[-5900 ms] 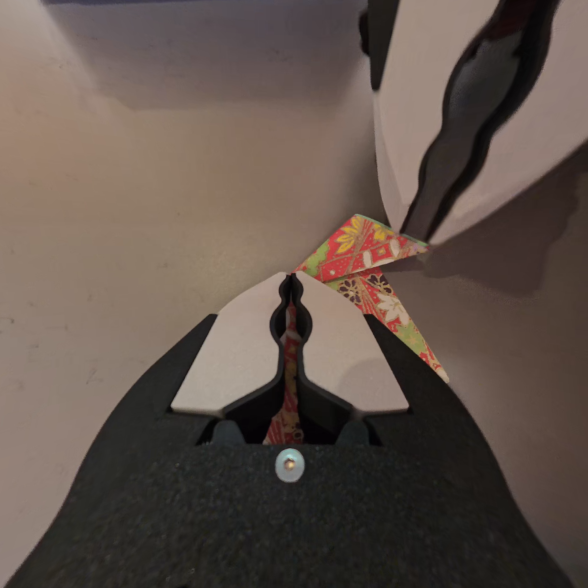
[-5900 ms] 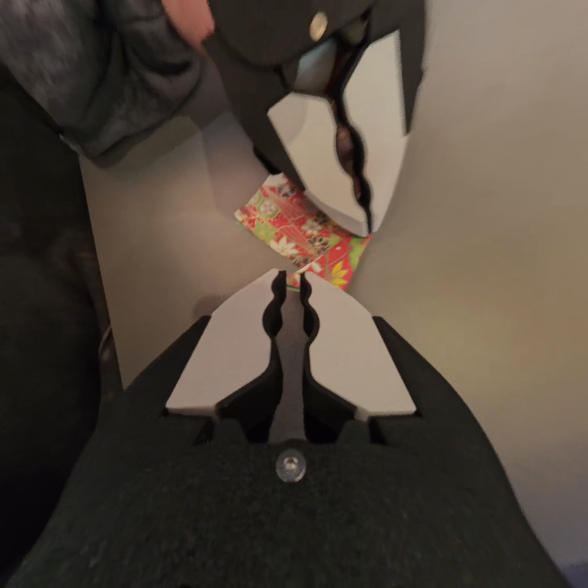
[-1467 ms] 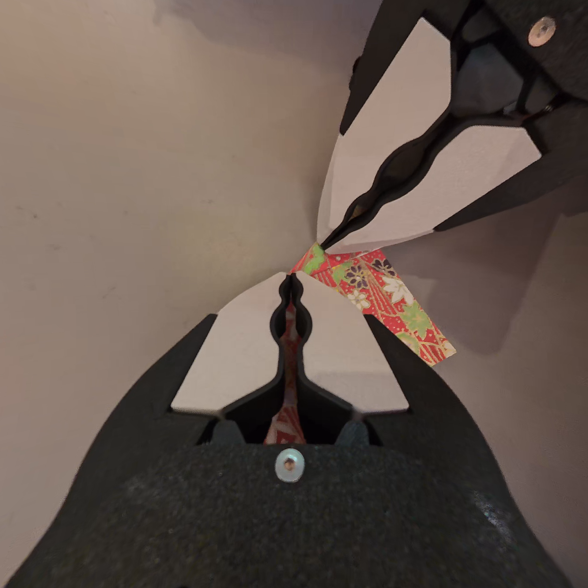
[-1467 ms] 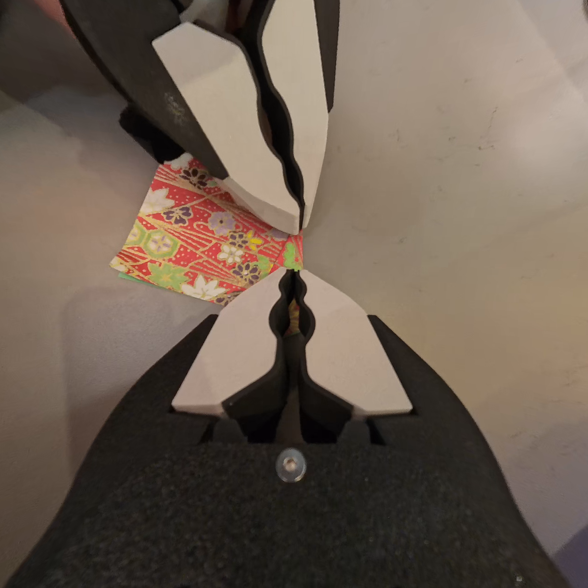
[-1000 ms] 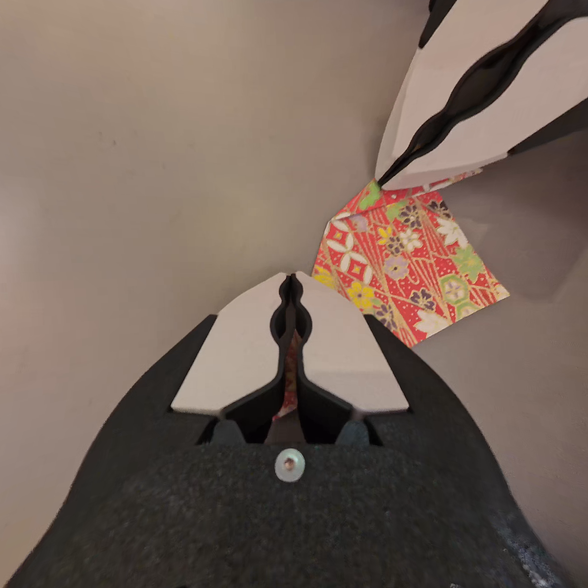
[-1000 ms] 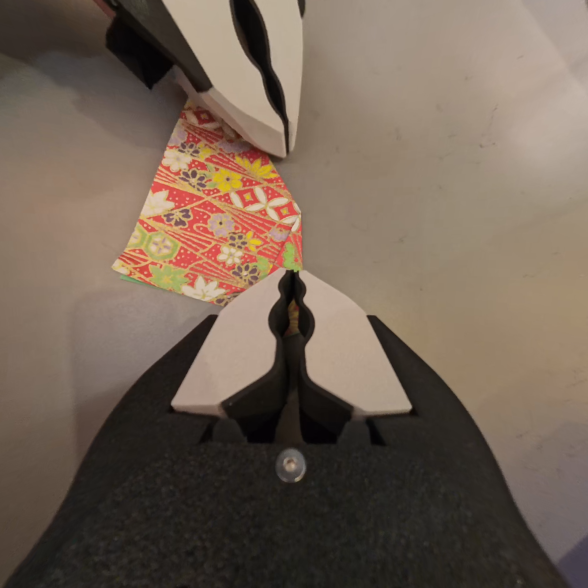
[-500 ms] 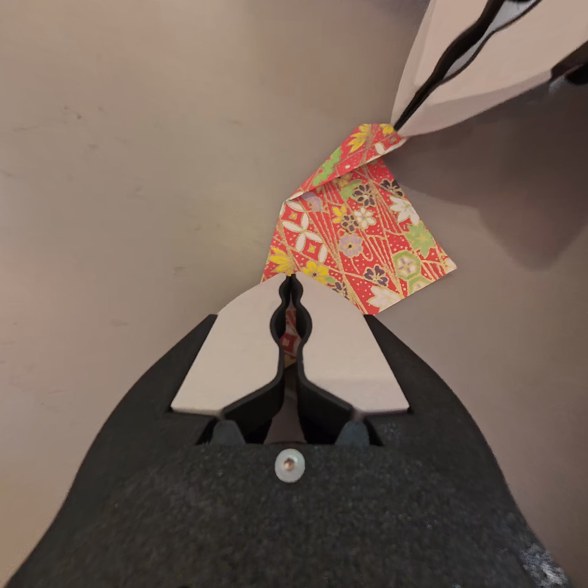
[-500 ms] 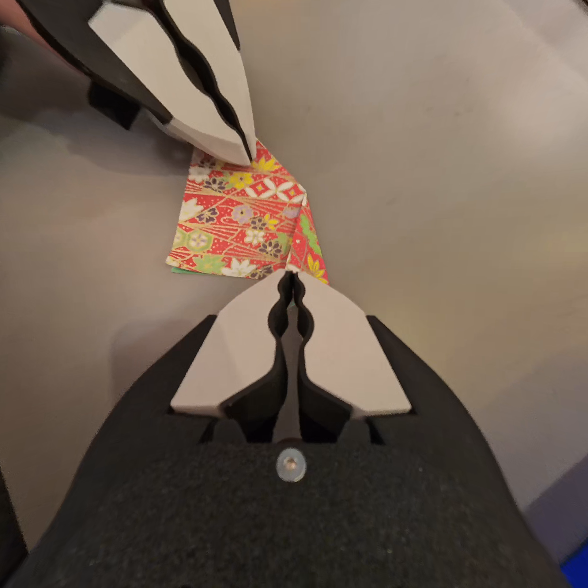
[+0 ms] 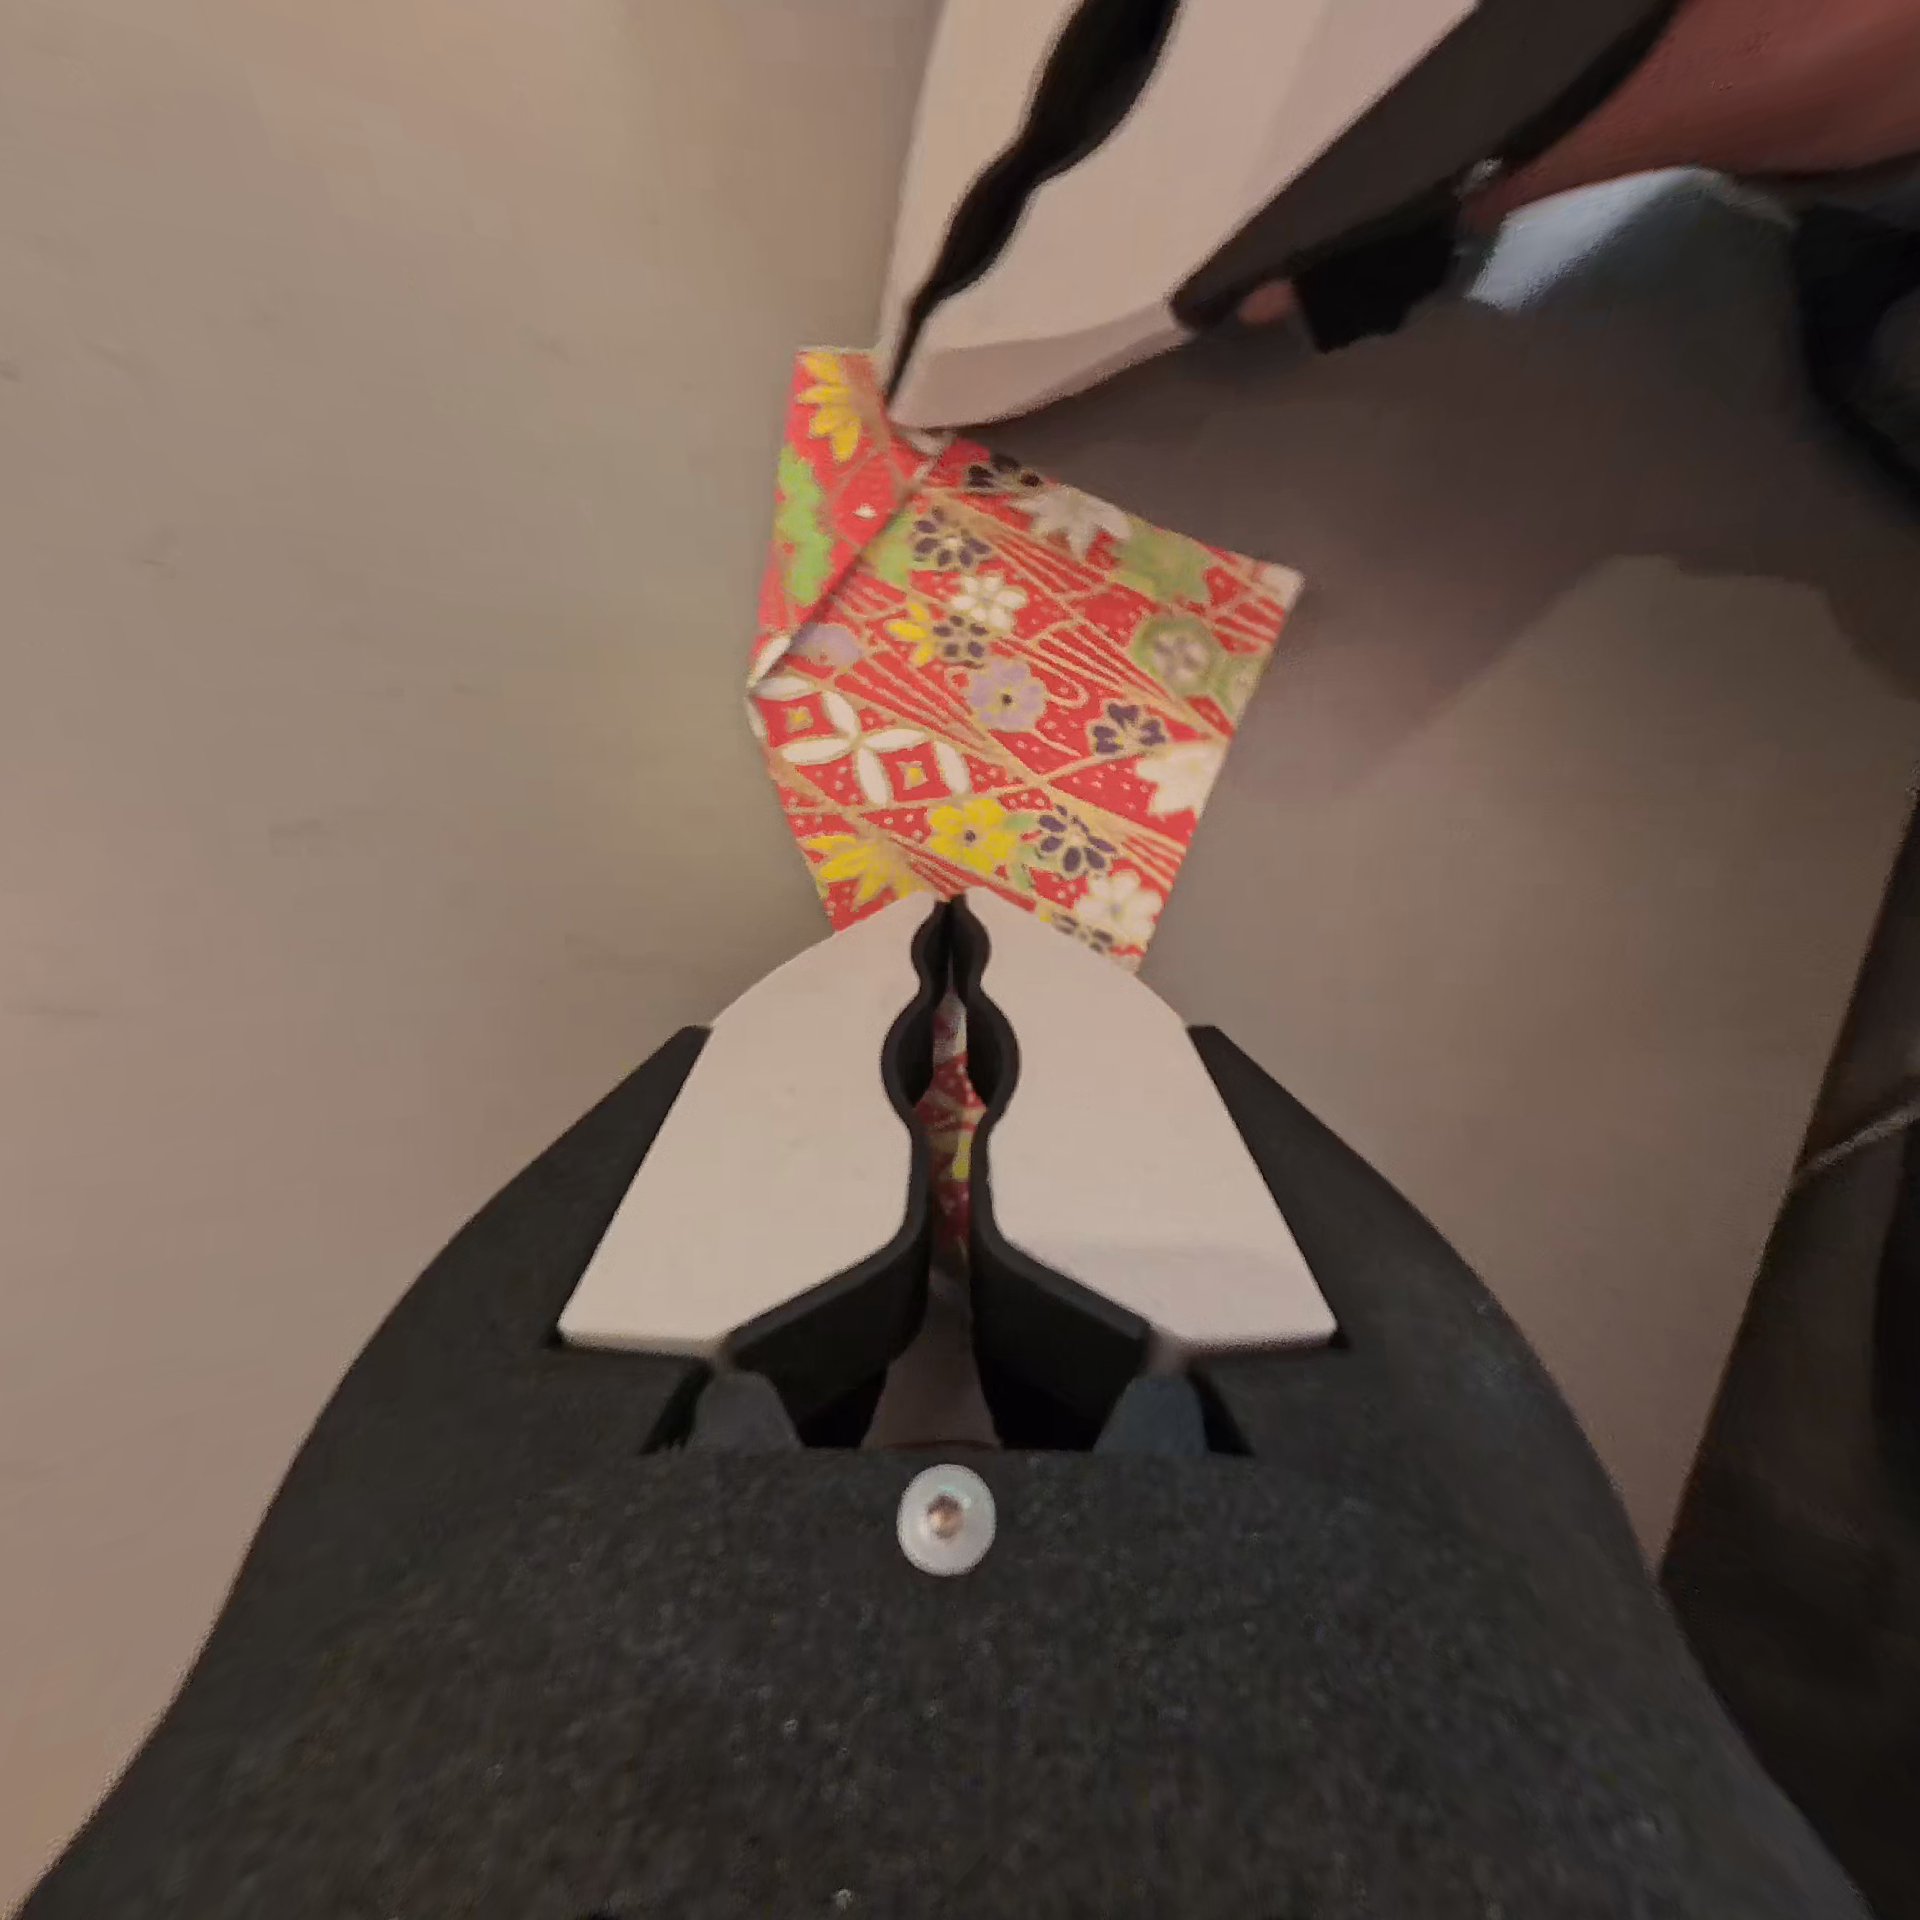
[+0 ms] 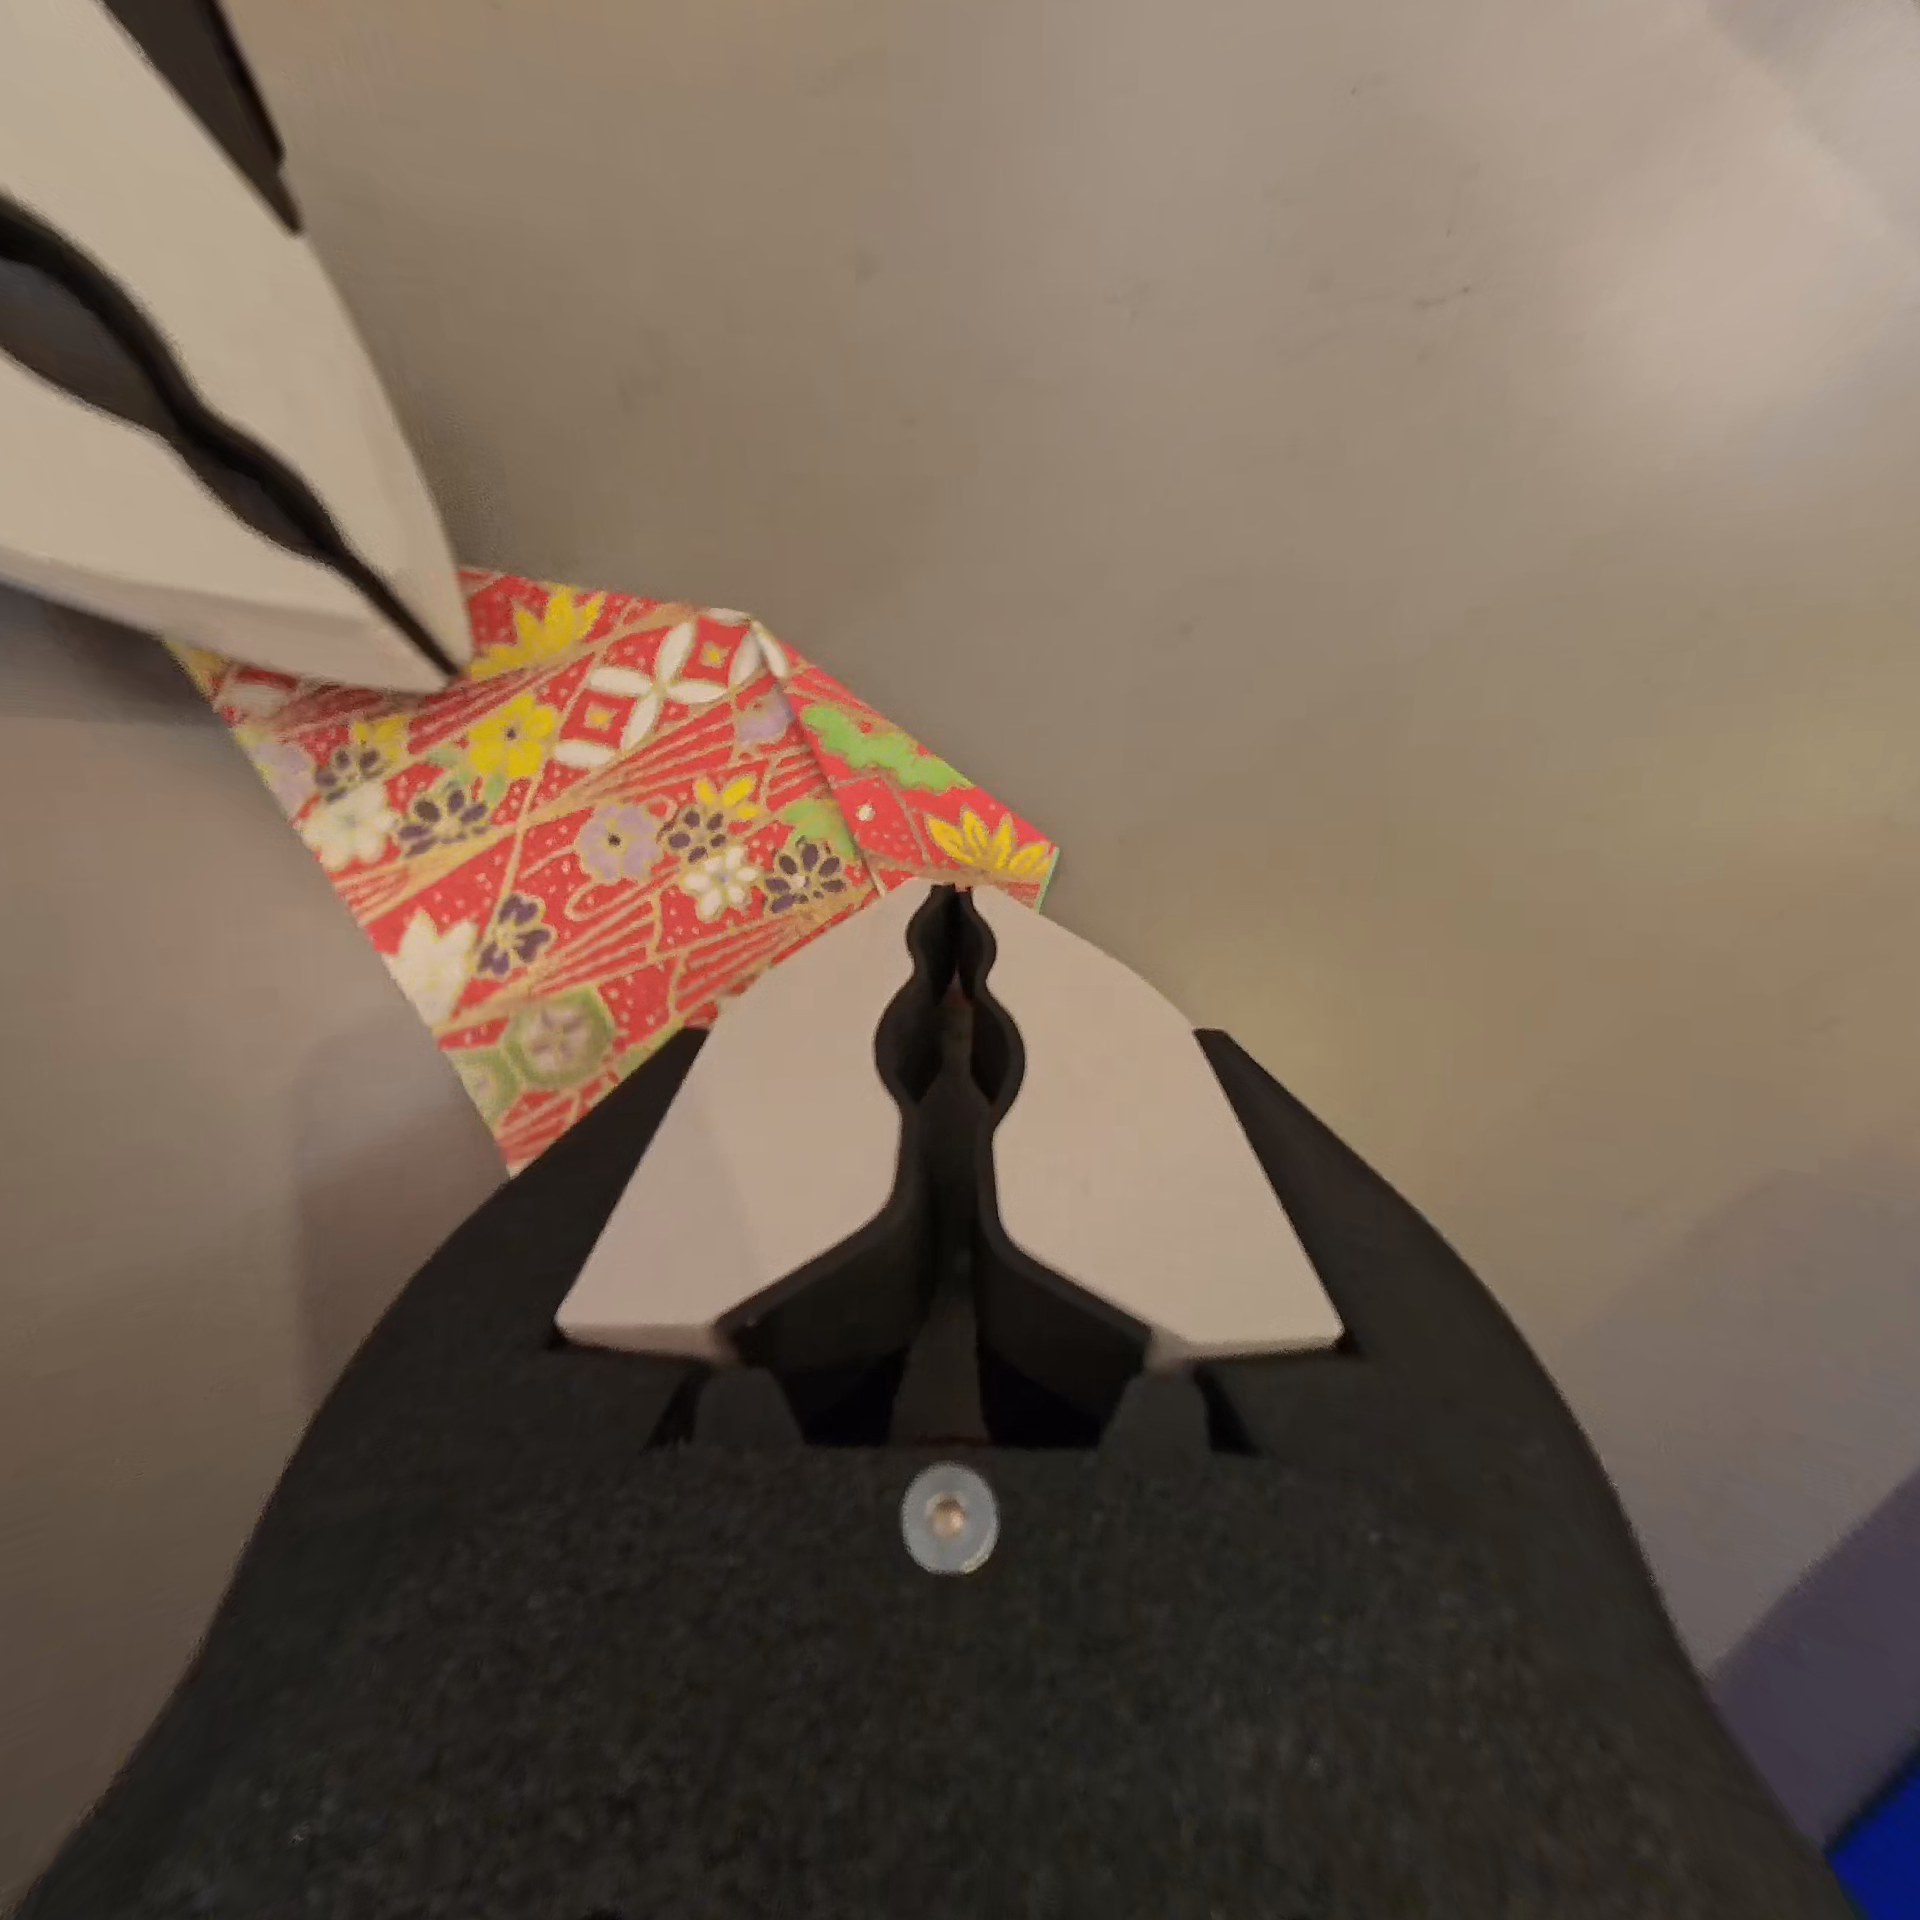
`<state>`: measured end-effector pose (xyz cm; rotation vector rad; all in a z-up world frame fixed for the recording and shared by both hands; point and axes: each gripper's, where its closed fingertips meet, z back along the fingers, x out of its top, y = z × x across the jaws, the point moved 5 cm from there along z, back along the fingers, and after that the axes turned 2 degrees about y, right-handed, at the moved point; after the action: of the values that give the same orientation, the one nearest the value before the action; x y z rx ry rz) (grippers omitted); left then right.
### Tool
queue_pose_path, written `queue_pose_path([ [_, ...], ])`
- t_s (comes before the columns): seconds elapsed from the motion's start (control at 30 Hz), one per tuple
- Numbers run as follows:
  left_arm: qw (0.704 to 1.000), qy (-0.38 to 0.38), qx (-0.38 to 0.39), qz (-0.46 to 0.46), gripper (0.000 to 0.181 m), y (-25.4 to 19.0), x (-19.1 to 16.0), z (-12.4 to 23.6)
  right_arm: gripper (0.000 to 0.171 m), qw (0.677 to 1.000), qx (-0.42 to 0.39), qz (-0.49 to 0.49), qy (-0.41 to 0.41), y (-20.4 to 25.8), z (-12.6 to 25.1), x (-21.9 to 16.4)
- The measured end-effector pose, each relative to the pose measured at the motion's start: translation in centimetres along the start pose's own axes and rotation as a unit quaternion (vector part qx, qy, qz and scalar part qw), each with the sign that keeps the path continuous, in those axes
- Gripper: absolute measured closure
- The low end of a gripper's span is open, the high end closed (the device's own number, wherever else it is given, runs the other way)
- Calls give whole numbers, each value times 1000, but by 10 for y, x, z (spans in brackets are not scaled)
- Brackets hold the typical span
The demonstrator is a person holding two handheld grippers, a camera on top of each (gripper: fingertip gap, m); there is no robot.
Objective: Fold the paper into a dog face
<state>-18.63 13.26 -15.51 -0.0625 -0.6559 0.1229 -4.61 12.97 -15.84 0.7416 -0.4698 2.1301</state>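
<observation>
We see a plain beige-grey bench [image 9: 416, 623] filling most of both views, faint scuffs and marks on it [image 10: 1351, 312]. In the right wrist view, a blue patch [image 10: 1886, 1745] sits at the lower right corner past the bench edge. In the left wrist view, dark blurred stuff [image 9: 1829, 1351] along the right side; we can't identify it.

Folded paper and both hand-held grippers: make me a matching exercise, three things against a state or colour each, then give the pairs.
Things:
1. left hand-held gripper
2. right hand-held gripper
3. table

States:
A. plain grey, bare surface
B. shut on the corner of the paper that has the flap folded over
C. shut on the paper's opposite corner, paper showing between its fingers

Pairs: 1-C, 2-B, 3-A
</observation>
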Motion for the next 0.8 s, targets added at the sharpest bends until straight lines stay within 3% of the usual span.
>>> queue_pose_path([
  [0.13,1000,-1,-12,-1,181,-12,3,-4,171,1000,-2,6,9,-5,-3,6],
  [0.27,999,-8,-11,40,181,-14,7,-7,171,999,-25,-21,-31,3,20,14],
  [0.37,996,-19,-23,87,181,-14,9,-9,150,995,-34,-67,-67,21,30,18],
  [0.57,993,-30,-7,117,181,-18,12,-12,143,969,-141,-200,-28,26,13,7],
  [0.8,993,-28,-20,114,181,-34,15,-16,140,957,-150,-248,-4,27,3,3],
])
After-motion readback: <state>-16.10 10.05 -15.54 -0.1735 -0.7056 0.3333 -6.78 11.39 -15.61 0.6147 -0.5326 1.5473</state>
